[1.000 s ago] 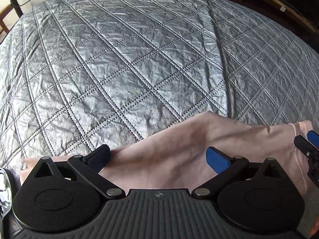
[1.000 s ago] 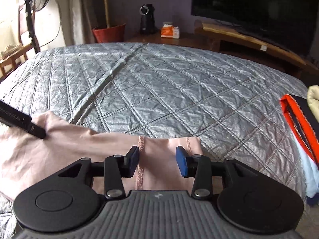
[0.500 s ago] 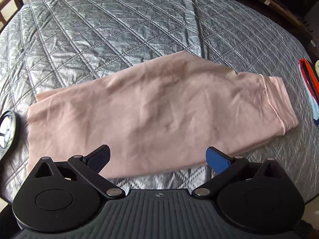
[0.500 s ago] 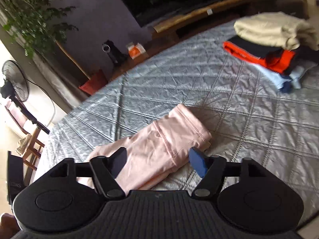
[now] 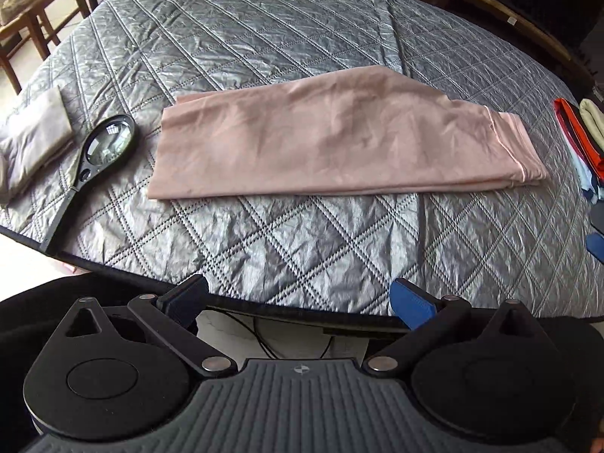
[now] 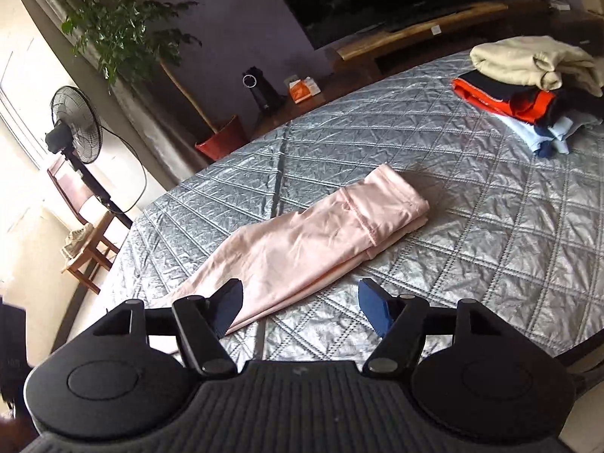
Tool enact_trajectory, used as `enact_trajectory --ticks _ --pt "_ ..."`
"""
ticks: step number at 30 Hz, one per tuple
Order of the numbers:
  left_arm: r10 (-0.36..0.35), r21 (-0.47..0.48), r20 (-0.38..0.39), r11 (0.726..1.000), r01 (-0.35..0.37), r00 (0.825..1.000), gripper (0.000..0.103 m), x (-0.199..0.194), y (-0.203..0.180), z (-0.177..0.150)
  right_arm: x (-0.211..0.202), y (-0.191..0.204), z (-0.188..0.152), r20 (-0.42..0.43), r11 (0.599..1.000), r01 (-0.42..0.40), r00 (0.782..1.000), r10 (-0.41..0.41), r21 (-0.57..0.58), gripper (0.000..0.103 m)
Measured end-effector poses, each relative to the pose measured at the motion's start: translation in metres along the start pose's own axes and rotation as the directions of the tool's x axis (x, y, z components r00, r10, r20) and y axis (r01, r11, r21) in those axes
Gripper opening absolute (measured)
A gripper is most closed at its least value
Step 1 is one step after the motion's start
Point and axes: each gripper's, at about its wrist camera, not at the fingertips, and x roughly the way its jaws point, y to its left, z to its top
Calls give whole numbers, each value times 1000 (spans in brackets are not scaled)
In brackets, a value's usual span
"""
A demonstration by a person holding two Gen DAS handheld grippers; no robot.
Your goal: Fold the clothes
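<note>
Lying flat mid-bed on the grey quilted bedspread (image 5: 264,241), long pale pink folded garment (image 5: 339,136): soft, light, limp, best pinched at the hemmed right end; left gripper (image 5: 298,302) wide and empty, right gripper (image 6: 298,305) empty, jaws closing.

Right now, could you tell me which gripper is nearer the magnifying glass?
Left. The magnifying glass lies ahead-left of the left gripper; the right gripper, jaws closing empty, is past the pink garment's other end.
</note>
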Motion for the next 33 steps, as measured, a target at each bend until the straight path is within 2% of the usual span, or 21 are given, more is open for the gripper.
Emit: enact_trajectory --ticks 4,9,13,17,24,27,33 --pt "7 61 -3 998 -7 1000 103 -9 -7 -22 8 3 -5 -31 1000 -5 999 6 29 64" --pt "49 166 -36 985 -42 998 103 -4 -30 -45 3 20 -11 -34 998 0 999 -2 -55 64" --pt "63 187 -44 981 -53 997 103 -8 -36 -59 -3 13 -11 -18 1000 5 1000 -5 -30 65" --pt "57 197 -37 979 -48 998 103 -20 -43 -69 -8 3 -9 -12 1000 11 1000 -11 5 66" --pt "20 189 -48 982 -10 999 103 -37 -54 -86 -5 2 -6 -28 999 38 999 -39 -20 66" --pt "33 184 -51 983 -23 998 103 -40 -55 -86 -3 3 -6 -30 999 38 999 -39 -22 66" --pt "10 147 -31 989 -5 999 103 -48 -51 -81 6 11 -6 -50 999 28 998 -30 -28 66"
